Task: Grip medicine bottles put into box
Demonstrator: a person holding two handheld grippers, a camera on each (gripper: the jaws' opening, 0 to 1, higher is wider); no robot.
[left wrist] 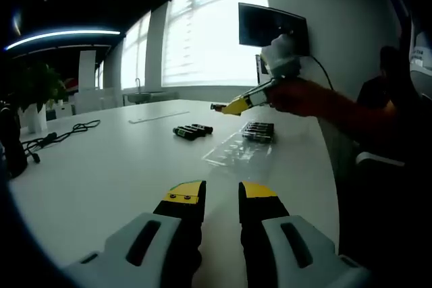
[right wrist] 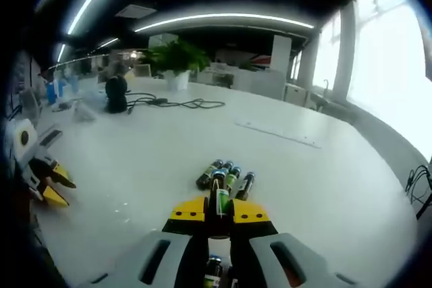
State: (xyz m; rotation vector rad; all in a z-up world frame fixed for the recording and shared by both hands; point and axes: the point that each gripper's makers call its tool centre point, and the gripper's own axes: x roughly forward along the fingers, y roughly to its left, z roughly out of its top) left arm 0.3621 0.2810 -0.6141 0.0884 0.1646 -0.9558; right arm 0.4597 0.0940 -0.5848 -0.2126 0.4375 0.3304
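In the left gripper view the white table (left wrist: 121,166) is smooth and faintly glossy, and the left gripper (left wrist: 221,197) rises from six o'clock with its grey, moulded shells and yellow-capped black tips spread apart, a bare gap of tabletop between them, holding nothing. Toward twelve o'clock from those tips lies a row of small dark cylindrical medicine bottles (left wrist: 192,131) on their sides, touching one another; at about one o'clock sits a flat, clear plastic box (left wrist: 239,148), see-through and shiny, with more dark bottles at its far end. Above it, at one to two o'clock, the right gripper (left wrist: 217,107) hangs in the air, slanted down toward the table, held by a hand (left wrist: 291,96) on an outstretched arm in a reddish sleeve. In the right gripper view the left gripper (right wrist: 59,190) shows at nine o'clock with yellow tips parted. At six o'clock the right gripper's (right wrist: 219,212) yellow tips are pinched on one green-labelled medicine bottle (right wrist: 221,200), upright between them, with the lying row (right wrist: 226,175) just beyond.
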